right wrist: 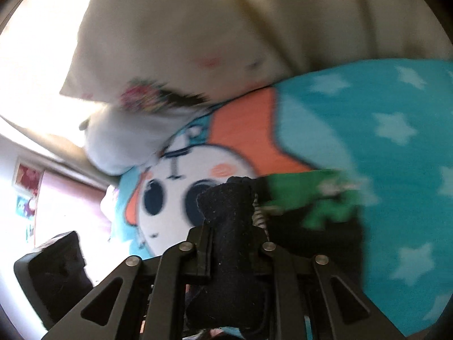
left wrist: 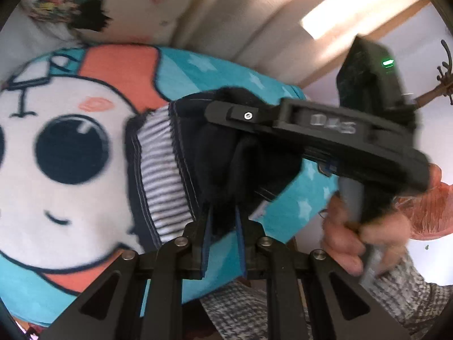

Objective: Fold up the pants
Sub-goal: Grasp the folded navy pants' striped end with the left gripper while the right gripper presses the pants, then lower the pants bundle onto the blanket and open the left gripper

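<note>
1. Above the bed's cartoon blanket point(left wrist: 70, 147), the dark pants point(left wrist: 226, 153) hang bunched between both tools, lifted clear of the bedding as far as the blurred views show.
2. From the left wrist camera, the left gripper point(left wrist: 222, 226) has its fingers point(left wrist: 206, 238) closed on a fold of the dark cloth at 6 o'clock; the striped inner waistband point(left wrist: 161, 175) shows toward 9 o'clock.
3. From the right wrist camera, the right gripper point(right wrist: 230, 243) clamps a thick wad of the same cloth, which bulges up between its fingers point(right wrist: 205, 252) at 6 o'clock.
4. The right tool and the hand point(left wrist: 351, 232) holding it sit at 3 o'clock in the left view, close to the left gripper.
5. Judged from this, the step is spreading the garment. Doing it well likely means drawing the two grips apart until the waistband is taut and level, then lowering it flat onto the blanket.
6. The fat wad in the right grip risks slipping or leaving a crooked edge.
7. A green item point(right wrist: 311, 195) lies at 3 o'clock; no containers appear.
</note>
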A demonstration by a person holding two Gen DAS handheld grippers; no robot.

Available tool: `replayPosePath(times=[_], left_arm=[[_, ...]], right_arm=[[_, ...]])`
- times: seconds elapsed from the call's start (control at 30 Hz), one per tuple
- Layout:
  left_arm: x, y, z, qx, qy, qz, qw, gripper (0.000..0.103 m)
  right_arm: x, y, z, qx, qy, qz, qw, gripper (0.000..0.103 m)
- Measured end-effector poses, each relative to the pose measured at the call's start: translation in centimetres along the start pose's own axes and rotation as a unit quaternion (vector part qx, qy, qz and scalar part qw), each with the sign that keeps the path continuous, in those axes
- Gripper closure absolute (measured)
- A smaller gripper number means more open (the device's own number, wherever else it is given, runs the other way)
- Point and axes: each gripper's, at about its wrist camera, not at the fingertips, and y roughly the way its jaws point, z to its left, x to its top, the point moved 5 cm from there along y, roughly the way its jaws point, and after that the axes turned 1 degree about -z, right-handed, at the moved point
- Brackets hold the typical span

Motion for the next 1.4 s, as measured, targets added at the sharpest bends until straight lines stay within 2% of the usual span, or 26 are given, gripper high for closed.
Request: replayPosePath(times=[0.03, 0.07, 0.13, 0.2, 0.3, 0.33, 0.37, 0.43, 0.53, 0.6, 0.67, 0.73, 0.8, 0.93, 1.03, 1.13, 1.2, 1.23, 1.3, 1.4], left_arm=[[-0.1, 0.3, -0.4, 0.001, 0.003, 0.003, 1.0, 0.089], [-0.3, 0.4, -0.8, 0.005, 0.006, 0.007, 1.0, 0.088], [-0.5, 0.1, -0.8, 0.009, 0.001, 0.001, 1.0, 0.085], [-0.4, -0.5, -0.2, 0.016, -0.014, -0.009, 0.9997, 0.081], [0.6, -0.4, 1.5, 0.04, -0.048, -0.019, 0.9978, 0.081], [0.9, -0.2, 1.8, 0.048, -0.054, -0.022, 0.9971, 0.081], [1.0, 0.0, 1.7, 0.053, -0.054, -0.025, 0.9969, 0.081], [1.2, 0.8, 1.7, 0.072, -0.047, -0.022, 0.996, 0.081], [0.8, 2.8, 2.3, 0.117, -0.043, -0.002, 0.9922, 0.08], [0.3, 3.9, 3.1, 0.149, -0.047, 0.017, 0.9875, 0.08], [0.4, 4.5, 3.8, 0.162, -0.054, 0.021, 0.9851, 0.08], [0.4, 4.5, 4.2, 0.164, -0.064, 0.019, 0.9842, 0.08], [0.1, 4.4, 4.5, 0.157, -0.072, 0.017, 0.9848, 0.08], [0.2, 4.1, 4.3, 0.138, -0.075, 0.018, 0.9874, 0.08], [0.4, 2.3, 3.3, 0.11, -0.073, 0.005, 0.9912, 0.08], [1.5, 0.6, 3.1, 0.108, -0.073, -0.02, 0.9914, 0.072], [2.1, 0.6, 3.9, 0.115, -0.084, -0.022, 0.9895, 0.065], [2.2, 0.9, 4.5, 0.12, -0.091, -0.02, 0.9884, 0.065], [2.4, 1.9, 5.8, 0.124, -0.104, -0.007, 0.9869, 0.064], [2.0, 3.3, 7.3, 0.125, -0.124, 0.018, 0.9843, 0.064]], right_arm=[[0.1, -0.3, -1.6, -0.021, 0.004, -0.002, 1.0, 0.075], [0.0, -0.7, -3.7, -0.058, 0.012, -0.005, 0.998, 0.062], [0.0, -1.6, -6.2, -0.09, 0.029, -0.017, 0.995, 0.051], [0.2, -3.4, -7.8, -0.093, 0.045, -0.04, 0.994, 0.051], [1.0, -6.7, -8.7, -0.088, 0.055, -0.09, 0.991, 0.052], [1.2, -7.2, -8.6, -0.078, 0.056, -0.096, 0.991, 0.057], [1.4, -7.7, -8.2, -0.05, 0.058, -0.1, 0.992, 0.061], [1.6, -7.7, -7.3, 0.002, 0.058, -0.094, 0.994, 0.062], [0.9, -5.5, -5.8, 0.088, 0.065, -0.05, 0.993, 0.062], [-0.4, -3.7, -5.5, 0.103, 0.07, -0.023, 0.992, 0.062], [-1.4, -2.1, -5.8, 0.1, 0.075, -0.001, 0.992, 0.062], [-2.2, -0.4, -6.7, 0.102, 0.098, 0.018, 0.99, 0.062], [-2.6, 0.8, -7.8, 0.096, 0.119, 0.018, 0.988, 0.063], [-2.6, 1.3, -8.2, 0.083, 0.122, 0.015, 0.989, 0.063], [-2.0, 0.2, -7.8, 0.082, 0.109, -0.001, 0.991, 0.061], [-1.3, -1.9, -7.0, 0.061, 0.08, -0.026, 0.995, 0.061], [-1.4, -3.0, -6.0, 0.036, 0.042, -0.039, 0.998, 0.061], [-1.8, -3.3, -5.5, 0.025, 0.024, -0.041, 0.999, 0.062], [-2.8, -3.3, -4.6, 0.005, -0.011, -0.037, 0.999, 0.063], [-4.6, -1.4, -4.5, -0.024, -0.034, -0.003, 0.999, 0.063]])
